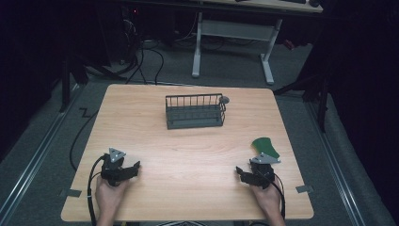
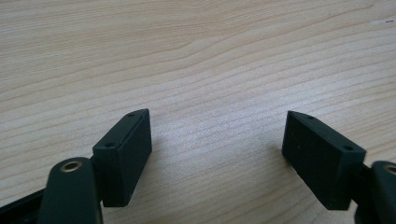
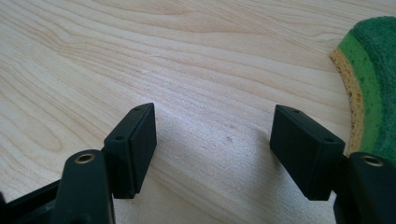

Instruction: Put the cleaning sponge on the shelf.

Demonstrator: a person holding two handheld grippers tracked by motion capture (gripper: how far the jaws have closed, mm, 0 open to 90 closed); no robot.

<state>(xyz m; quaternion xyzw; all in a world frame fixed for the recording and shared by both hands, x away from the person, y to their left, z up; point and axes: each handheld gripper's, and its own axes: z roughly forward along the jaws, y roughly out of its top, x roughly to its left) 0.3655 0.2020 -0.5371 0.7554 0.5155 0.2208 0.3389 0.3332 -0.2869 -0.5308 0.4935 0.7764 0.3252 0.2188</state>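
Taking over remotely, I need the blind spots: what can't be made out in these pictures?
- Basket, high view: contents too small and dark behind its wires to tell.
- Small grey thing at the basket's right end, high view: too small to identify.
- Sponge, right gripper view: cut off by the right edge and behind a jaw.

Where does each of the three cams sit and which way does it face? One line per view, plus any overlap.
High view: fixed above the person's side, looking forward and down on the table; both forearms, left gripper, right gripper, wire basket.
Left gripper view: rides the left gripper, looking along its open jaws at bare wood.
Right gripper view: rides the right gripper, jaws open, facing wood.
Shared: the green sponge at the right gripper view's edge also lies beside that gripper in the high view.
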